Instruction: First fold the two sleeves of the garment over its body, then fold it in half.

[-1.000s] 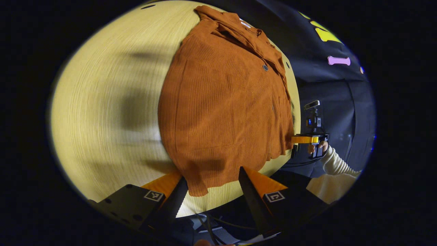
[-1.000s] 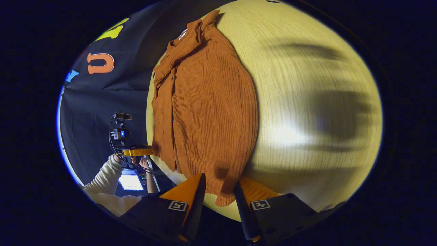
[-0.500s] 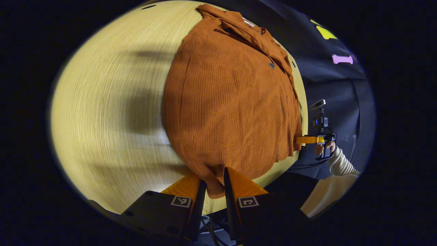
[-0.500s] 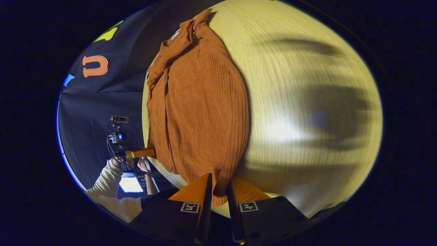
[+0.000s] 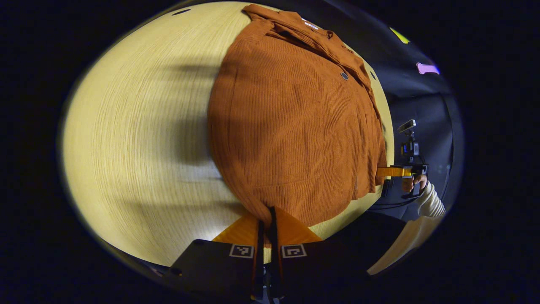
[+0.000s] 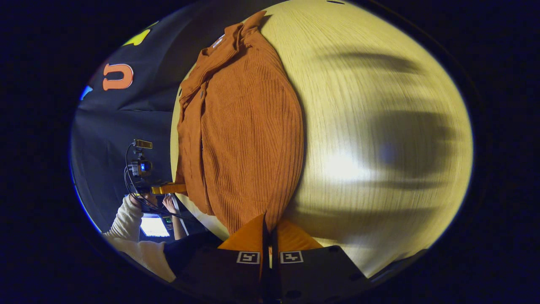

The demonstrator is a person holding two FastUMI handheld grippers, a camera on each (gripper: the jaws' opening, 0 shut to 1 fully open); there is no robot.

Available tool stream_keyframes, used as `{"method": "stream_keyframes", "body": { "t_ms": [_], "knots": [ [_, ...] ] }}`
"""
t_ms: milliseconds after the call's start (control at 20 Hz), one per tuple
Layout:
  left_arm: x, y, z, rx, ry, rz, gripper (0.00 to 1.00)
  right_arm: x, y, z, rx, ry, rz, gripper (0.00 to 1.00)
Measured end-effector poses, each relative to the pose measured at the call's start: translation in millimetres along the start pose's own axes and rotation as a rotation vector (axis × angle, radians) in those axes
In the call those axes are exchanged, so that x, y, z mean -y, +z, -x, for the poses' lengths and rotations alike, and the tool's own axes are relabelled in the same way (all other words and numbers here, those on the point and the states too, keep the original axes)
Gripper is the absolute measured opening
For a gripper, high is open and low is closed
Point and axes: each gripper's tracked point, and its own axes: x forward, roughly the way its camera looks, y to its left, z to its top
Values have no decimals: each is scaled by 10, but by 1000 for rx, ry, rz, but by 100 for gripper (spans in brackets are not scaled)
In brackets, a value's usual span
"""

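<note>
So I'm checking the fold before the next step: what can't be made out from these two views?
- Left gripper view: the left claw covers the shirt hem corner it pinches.
- Right gripper view: the right claw hides its hem corner the same way.
- Both views: the folded-in sleeves' cuffs can't be picked out on the body.
- Left gripper view: the collar is cut off at the top edge.

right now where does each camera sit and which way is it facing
left gripper view: rides the left gripper, at the shirt's near hem, looking along it to the collar; own fingers pinch the hem; a sleeved hand holds the right gripper at right.
right gripper view: rides the right gripper, at the hem's other corner, facing the same way; own fingers pinch cloth; the left gripper shows at left.
shared: the shirt, the table, each other's gripper.
</note>
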Motion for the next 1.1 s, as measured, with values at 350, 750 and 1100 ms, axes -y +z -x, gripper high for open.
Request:
{"method": "stream_keyframes", "body": {
  "t_ms": [350, 750, 1100],
  "knots": [
    [72, 45, 37, 59, 61, -71, 5, -85, 21, 137, 57, -27, 90, 3],
    [298, 244, 421, 124, 93, -229, 5, -674, 176, 370, 126, 74, 123, 2],
    [660, 857, 785, 200, 114, -440, 5, -1322, 605, 588, 217, 126, 195, 2]
  ]
}}
